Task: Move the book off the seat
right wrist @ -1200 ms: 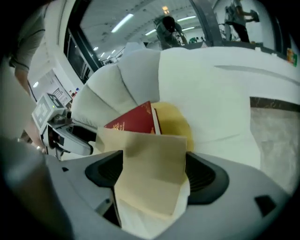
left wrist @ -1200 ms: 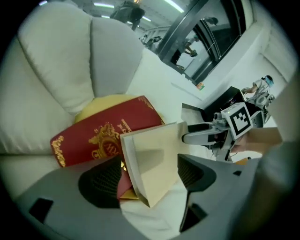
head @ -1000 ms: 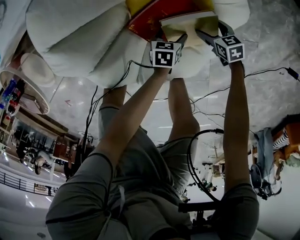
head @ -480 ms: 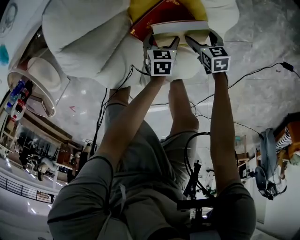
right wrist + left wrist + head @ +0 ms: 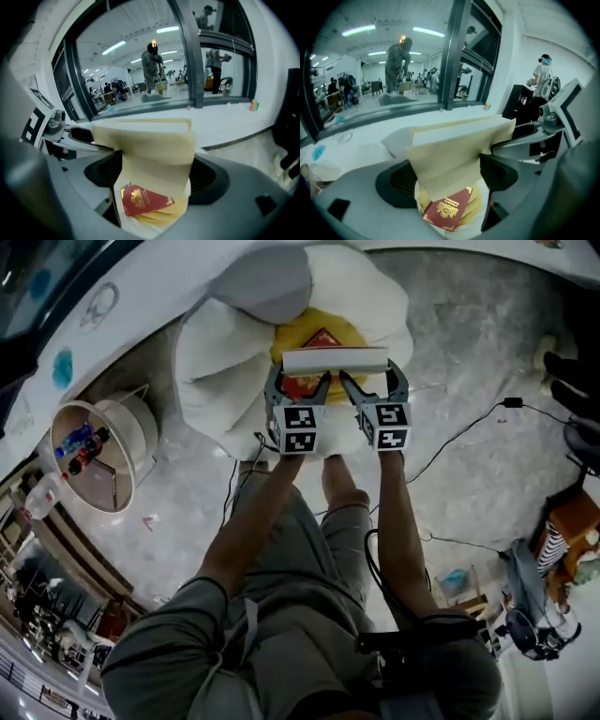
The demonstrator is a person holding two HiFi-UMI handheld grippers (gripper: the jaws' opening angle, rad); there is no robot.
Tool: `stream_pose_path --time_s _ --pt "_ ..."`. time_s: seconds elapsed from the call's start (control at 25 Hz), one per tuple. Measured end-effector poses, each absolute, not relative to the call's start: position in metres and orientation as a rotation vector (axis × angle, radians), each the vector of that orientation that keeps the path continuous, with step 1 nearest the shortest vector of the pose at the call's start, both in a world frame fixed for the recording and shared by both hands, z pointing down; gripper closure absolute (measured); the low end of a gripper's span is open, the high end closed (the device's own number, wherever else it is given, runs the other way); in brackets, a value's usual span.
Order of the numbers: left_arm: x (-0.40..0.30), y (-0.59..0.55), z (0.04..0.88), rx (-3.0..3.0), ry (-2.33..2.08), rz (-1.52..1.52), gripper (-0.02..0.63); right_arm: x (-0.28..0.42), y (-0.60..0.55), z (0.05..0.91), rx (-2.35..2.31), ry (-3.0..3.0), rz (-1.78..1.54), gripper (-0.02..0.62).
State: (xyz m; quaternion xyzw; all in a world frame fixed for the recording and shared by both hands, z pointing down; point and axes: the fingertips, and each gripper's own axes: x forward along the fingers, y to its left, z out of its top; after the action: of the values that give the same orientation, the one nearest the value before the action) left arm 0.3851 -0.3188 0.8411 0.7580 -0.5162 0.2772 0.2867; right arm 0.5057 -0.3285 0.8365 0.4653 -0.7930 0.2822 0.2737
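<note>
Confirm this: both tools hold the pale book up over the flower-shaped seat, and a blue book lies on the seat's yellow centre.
Wrong colour: a red book, not a blue one, lies on the yellow centre, as the left gripper view shows. The rest holds: left tool and right tool hold the pale book over the flower-shaped seat.
</note>
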Motion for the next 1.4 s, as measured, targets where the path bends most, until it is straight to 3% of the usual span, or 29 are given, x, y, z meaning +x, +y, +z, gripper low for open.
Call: stream_pose_path --time_s 0.36,0.72,0.88,1.4 --pt "0.363 -0.401 0.543 2.434 -1.560 0.544 0.207 0.486 -0.396 0.546 1.557 -2.340 0.418 0.186" --pt "0.332 -0.386 0.284 2.730 -1.715 0.234 0.207 0.455 -0.383 0.295 1.644 -2.507 0.035 0.187" --pt "0.324 -0.362 0.246 2.773 -1.742 0.149 0.209 0.446 -0.360 0.256 1.668 -2.540 -0.040 0.187" --pt "0.277 -0.348 0.247 2.710 -1.777 0.148 0.208 0.398 -0.351 0.257 1.620 -2.576 -0.022 0.187"
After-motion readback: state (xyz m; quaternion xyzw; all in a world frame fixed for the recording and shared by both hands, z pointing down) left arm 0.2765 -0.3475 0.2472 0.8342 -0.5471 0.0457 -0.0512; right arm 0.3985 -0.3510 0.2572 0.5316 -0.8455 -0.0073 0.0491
